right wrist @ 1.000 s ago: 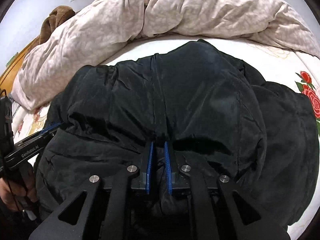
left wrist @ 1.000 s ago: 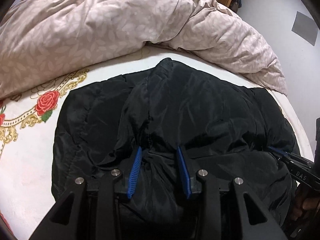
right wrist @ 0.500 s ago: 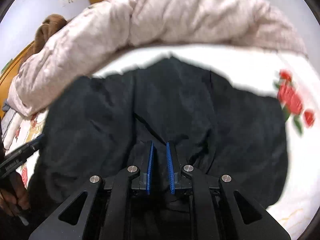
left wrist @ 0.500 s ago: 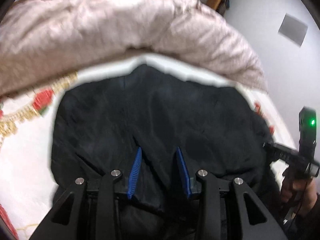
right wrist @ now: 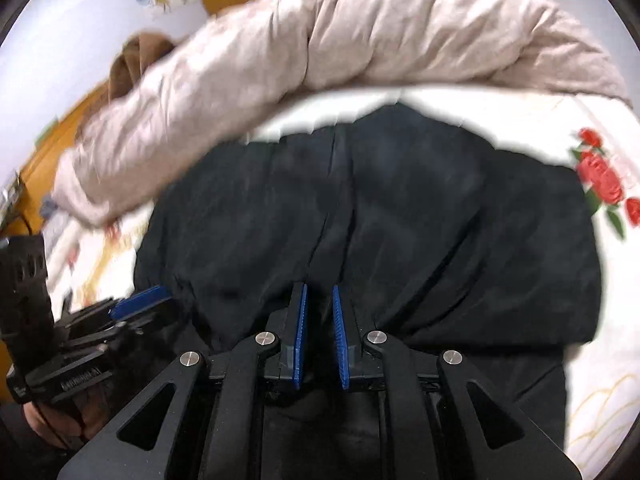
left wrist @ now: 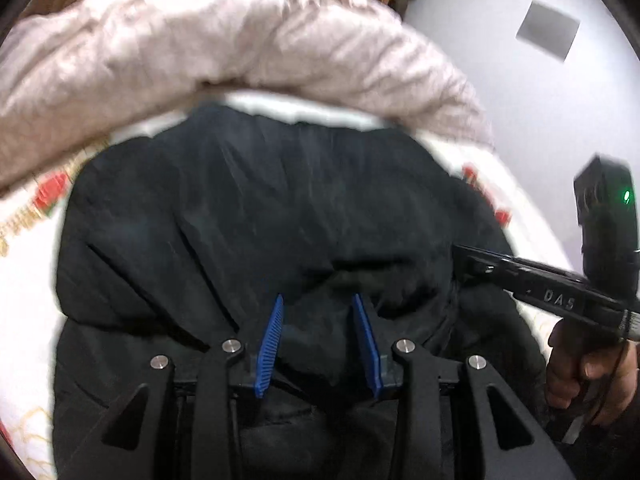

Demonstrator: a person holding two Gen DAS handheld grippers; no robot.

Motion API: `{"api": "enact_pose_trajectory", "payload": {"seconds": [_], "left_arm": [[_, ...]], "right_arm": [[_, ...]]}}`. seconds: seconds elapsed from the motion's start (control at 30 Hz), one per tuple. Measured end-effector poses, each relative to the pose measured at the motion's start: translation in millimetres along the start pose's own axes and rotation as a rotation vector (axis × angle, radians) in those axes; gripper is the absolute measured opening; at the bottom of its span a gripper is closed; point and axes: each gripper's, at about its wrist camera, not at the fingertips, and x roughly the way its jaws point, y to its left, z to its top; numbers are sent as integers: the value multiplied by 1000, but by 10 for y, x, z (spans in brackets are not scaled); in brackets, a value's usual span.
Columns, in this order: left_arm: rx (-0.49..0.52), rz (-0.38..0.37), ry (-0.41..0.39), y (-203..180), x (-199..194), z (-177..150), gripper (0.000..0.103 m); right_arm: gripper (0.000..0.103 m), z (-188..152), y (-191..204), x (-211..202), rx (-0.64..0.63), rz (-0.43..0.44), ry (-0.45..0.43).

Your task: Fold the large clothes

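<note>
- The black jacket (left wrist: 256,216) lies spread on the bed (left wrist: 24,280), covering most of the white sheet printed with red roses (right wrist: 600,178) and gold scrollwork.
- Its near edge is bunched up at the bottom of both wrist views, with creases running away from each gripper toward the far hem.
- A vertical seam or zip line (right wrist: 332,184) runs down the middle of the jacket in the right wrist view — it ends just above the right gripper's tips.
- The left gripper (left wrist: 318,340) has its blue fingers (left wrist: 270,346) set moderately apart with a thick fold of the black fabric filling the gap between them; they are clamped on that bunch.
- The right gripper (right wrist: 319,336) has its blue fingers (right wrist: 299,336) drawn close together, nipping a thinner gather of the same jacket.
- In the left wrist view the right gripper shows from the side at the jacket's right edge, the person's hand (left wrist: 592,380) wrapped round its handle.
- A green light (left wrist: 626,197) glows on the unit above that handle.
- In the right wrist view the left gripper (right wrist: 132,304) appears at the left edge, its blue tip touching the jacket.
- A crumpled pale pink duvet (right wrist: 360,36) is heaped along the far side of the bed — beyond the jacket, not touching it in either view.
- Both views are motion-blurred, so fine fabric detail is unclear.
</note>
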Motion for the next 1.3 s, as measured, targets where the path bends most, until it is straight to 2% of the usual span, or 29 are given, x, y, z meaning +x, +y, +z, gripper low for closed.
{"api": "enact_pose_trajectory", "payload": {"seconds": [0.1,0.27,0.6,0.73,0.8,0.93,1.0,1.07,1.17,1.23,1.3], "left_arm": [[-10,38,28,47,244,-63,38],[-14,57,17,37,310,-85,38],[-14,88,2,-13,403,-77,38],[-34,82,32,-76,252,-8,38],[-39,65,19,-101,109,60,38],[-3,59,-56,-124,-171,237,38],[-1,80,-89,-57,-207,391,39],[-16,135,-112,102,-158,545,39],[-93,194,-85,423,20,631,39],[-127,175,-63,576,118,600,39],[-104,186,-60,559,138,568,39]], "right_arm": [[13,-54,-99,331,17,-15,65],[13,-73,-73,439,-23,-52,52],[13,-214,-43,433,-33,-61,32],[13,-128,4,268,-16,-58,38],[16,-73,14,63,-14,-47,-4],[18,124,-46,-304,-20,-43,-117],[18,281,-148,-327,-7,-59,-146],[18,437,-301,-223,10,-96,-142],[18,522,-548,29,51,-125,-75],[18,490,-599,140,55,-122,-52],[18,474,-574,132,43,-125,-58]]}}
